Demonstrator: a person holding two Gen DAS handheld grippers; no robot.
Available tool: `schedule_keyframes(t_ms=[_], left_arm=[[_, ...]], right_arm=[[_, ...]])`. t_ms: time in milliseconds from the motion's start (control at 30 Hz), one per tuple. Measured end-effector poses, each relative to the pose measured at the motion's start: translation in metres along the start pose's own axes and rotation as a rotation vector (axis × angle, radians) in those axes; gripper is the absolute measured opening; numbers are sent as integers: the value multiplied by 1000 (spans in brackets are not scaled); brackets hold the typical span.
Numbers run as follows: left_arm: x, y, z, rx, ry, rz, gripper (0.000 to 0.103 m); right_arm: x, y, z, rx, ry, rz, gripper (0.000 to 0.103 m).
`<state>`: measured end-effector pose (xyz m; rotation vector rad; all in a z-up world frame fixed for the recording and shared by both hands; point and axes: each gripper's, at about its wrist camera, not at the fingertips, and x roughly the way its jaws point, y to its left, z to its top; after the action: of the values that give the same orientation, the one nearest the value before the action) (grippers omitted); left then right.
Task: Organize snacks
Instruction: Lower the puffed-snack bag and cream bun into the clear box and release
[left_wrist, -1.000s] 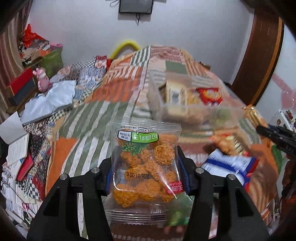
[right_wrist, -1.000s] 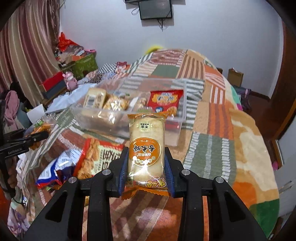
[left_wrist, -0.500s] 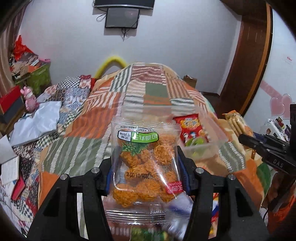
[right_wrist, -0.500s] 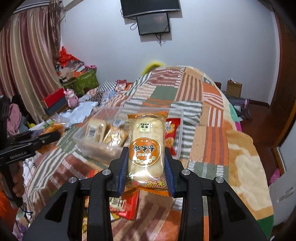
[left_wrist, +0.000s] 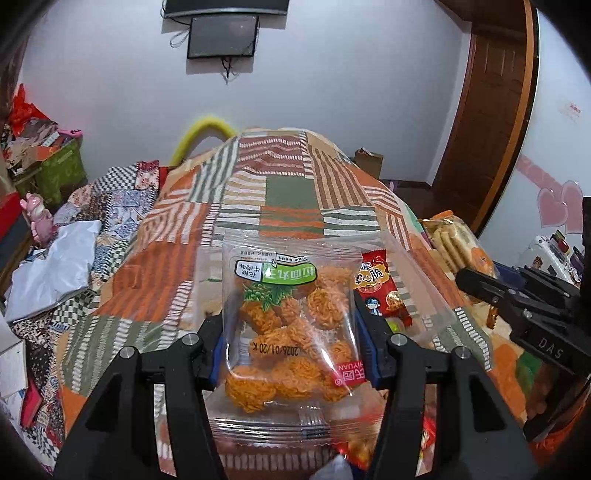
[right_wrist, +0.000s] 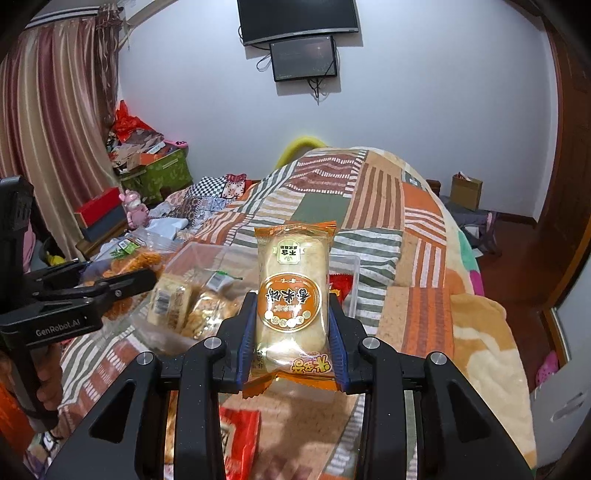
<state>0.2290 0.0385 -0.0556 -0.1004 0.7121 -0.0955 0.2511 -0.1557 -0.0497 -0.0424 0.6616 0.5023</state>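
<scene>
My left gripper is shut on a clear bag of orange noodle balls with a green label, held upright above the bed. My right gripper is shut on an orange rice cracker pack, also upright. A clear plastic bin lies on the patchwork bedspread beyond both grippers, with several snack packs inside; in the left wrist view a red snack pack shows in the bin behind the bag. Each gripper shows in the other's view: the right one, the left one.
A red snack pack lies on the bedspread under my right gripper. Clutter, boxes and a pink toy lie at the left of the bed. A cardboard box stands on the floor at right. A screen hangs on the far wall.
Both grippers have risen and tilted up with their packs held fast, so the bin sits lower and nearer, and the wall screens have come into view.
</scene>
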Motion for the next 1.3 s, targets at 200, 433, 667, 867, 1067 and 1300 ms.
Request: schedule_keyframes(t_ms=[200, 433, 667, 867, 1067, 1300], left_arm=[[29, -7, 6, 20, 25, 3, 55], [61, -19, 8, 74, 75, 19, 55], [84, -24, 0, 96, 130, 28, 55], [88, -25, -1, 103, 141, 27, 55], [91, -26, 0, 105, 166, 19, 61], [84, -25, -1, 77, 187, -5, 67]], right_arm=[[26, -2, -3, -12, 44, -5, 32], [53, -3, -10, -16, 100, 0, 32], [63, -3, -16, -26, 126, -19, 32], [68, -2, -20, -41, 145, -23, 32], [68, -2, -19, -37, 159, -20, 35], [59, -1, -15, -32, 146, -6, 45]])
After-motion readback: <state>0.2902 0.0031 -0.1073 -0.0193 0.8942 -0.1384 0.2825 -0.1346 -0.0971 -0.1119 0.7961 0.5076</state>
